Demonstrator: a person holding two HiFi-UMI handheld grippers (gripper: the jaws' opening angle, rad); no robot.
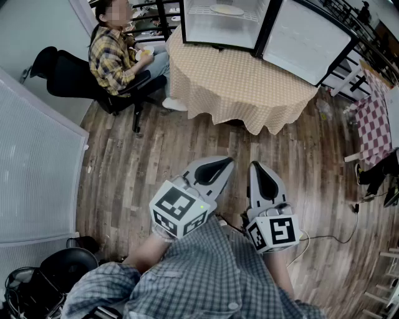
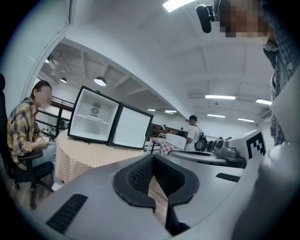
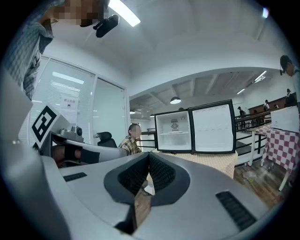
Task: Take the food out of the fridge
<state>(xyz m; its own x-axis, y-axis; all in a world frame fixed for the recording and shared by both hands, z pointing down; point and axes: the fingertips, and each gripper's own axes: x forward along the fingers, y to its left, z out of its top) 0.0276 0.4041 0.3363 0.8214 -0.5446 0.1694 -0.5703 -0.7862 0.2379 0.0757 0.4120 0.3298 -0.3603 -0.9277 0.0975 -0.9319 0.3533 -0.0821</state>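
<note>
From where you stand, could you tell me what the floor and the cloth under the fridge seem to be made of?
The floor looks like wood or wood-look laminate planks, matte; grain streaks and plank seams show. The tablecloth looks like soft woven fabric, beige with a fine check; it drapes in folds at the edges.

Fridge (image 1: 209, 28) top beyond the head view's upper edge; pale item (image 1: 226, 10) inside too small for naming.
</note>
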